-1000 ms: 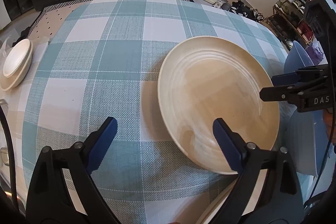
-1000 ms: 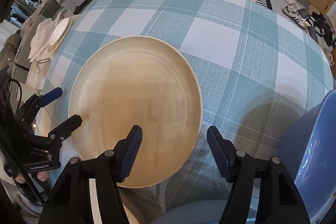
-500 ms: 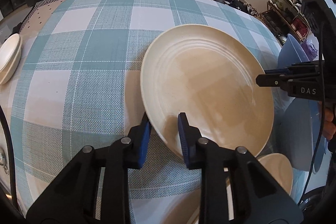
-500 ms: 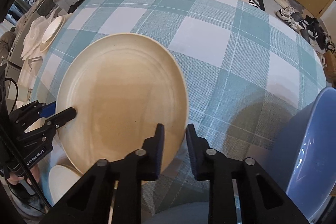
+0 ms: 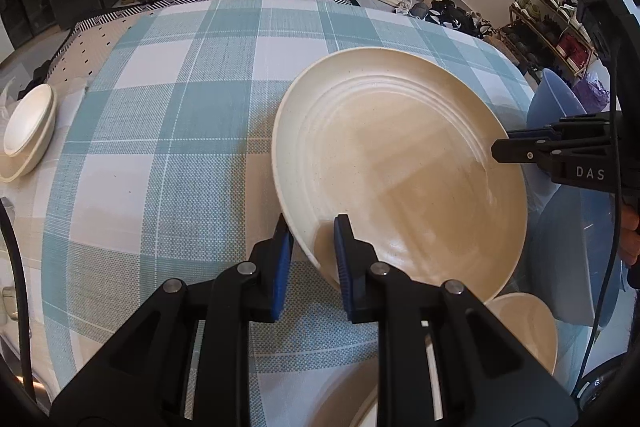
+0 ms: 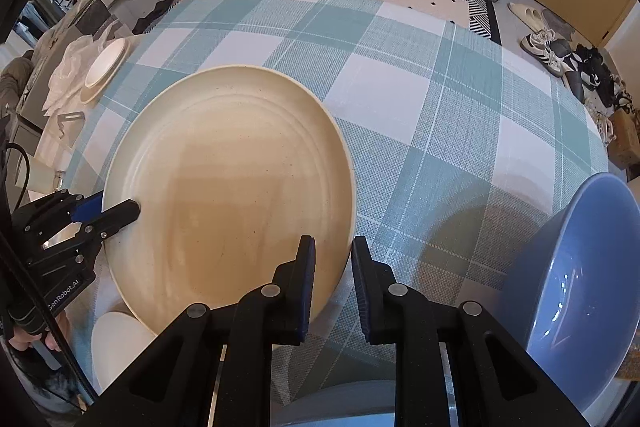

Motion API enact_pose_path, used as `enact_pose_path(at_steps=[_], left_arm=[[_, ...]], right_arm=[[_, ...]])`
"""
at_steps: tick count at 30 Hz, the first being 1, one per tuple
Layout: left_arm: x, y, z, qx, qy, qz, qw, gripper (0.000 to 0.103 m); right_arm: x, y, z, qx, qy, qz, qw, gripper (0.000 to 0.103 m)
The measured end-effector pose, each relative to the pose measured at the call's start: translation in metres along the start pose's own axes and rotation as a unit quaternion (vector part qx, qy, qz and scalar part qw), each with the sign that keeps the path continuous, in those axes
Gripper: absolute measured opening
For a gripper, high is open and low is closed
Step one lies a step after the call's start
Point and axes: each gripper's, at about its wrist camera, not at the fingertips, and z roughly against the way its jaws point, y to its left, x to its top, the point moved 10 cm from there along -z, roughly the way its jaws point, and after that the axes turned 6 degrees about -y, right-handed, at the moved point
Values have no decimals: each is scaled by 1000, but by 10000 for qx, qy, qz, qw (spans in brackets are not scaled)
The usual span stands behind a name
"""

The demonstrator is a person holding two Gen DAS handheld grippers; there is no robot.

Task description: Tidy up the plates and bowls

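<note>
A large cream plate [image 5: 400, 163] is held above the checked tablecloth [image 5: 168, 131], tilted. My left gripper [image 5: 310, 247] is shut on its near-left rim. My right gripper [image 6: 332, 267] is shut on its opposite rim; the plate [image 6: 228, 187] fills the middle of the right wrist view. Each gripper shows in the other's view, the right one [image 5: 504, 147] and the left one [image 6: 116, 211]. A small cream bowl [image 5: 524, 323] sits below the plate near the table's front edge, also in the right wrist view [image 6: 120, 347].
A blue bowl [image 6: 580, 291] stands at the right, also seen in the left wrist view [image 5: 556, 107]. A small cream dish stack [image 5: 28, 139] sits at the table's left edge, also in the right wrist view [image 6: 106, 67]. Suitcases, drawers and a shoe rack stand beyond the table.
Both grippers closed on opposite rims of the plate, which then rose off the tablecloth and tilted, uncovering the small bowl beneath.
</note>
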Motion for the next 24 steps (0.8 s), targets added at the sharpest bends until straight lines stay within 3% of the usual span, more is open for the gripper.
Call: enact_pose_path(at_steps=[24], left_arm=[[8, 4, 87, 184, -586, -40, 9981, 18]], right_arm=[[4, 35, 70, 125, -693, 131, 9974, 19]])
